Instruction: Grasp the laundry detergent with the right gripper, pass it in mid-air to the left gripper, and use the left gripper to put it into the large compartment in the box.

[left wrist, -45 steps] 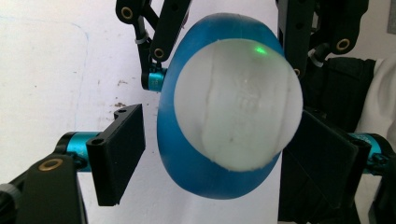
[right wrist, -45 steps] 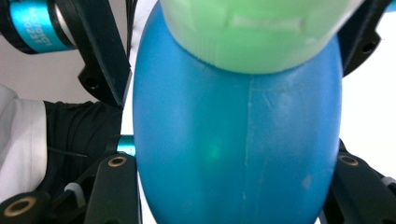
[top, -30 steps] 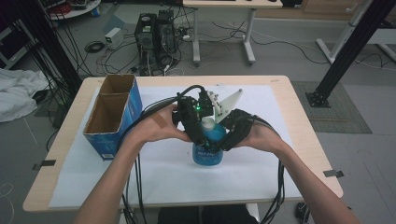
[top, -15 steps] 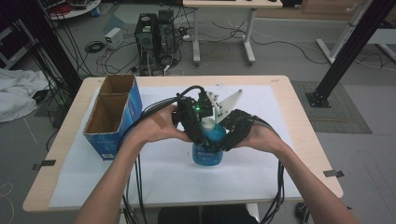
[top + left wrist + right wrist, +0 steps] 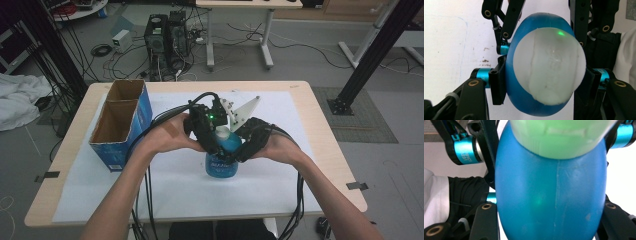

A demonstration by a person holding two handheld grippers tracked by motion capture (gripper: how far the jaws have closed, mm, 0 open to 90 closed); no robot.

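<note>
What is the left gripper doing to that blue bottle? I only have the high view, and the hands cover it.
Observer: In the left gripper view, the fingers of the left gripper have just been closing and now press on both sides of the blue bottle, near its top.
Operator: What does the top look like up close?
Observer: The cap is a whitish, translucent dome, seated on the bottle.
Operator: And the right gripper?
Observer: In the right gripper view, the right gripper is clamped on the blue body below the cap, one finger on each side.
</note>
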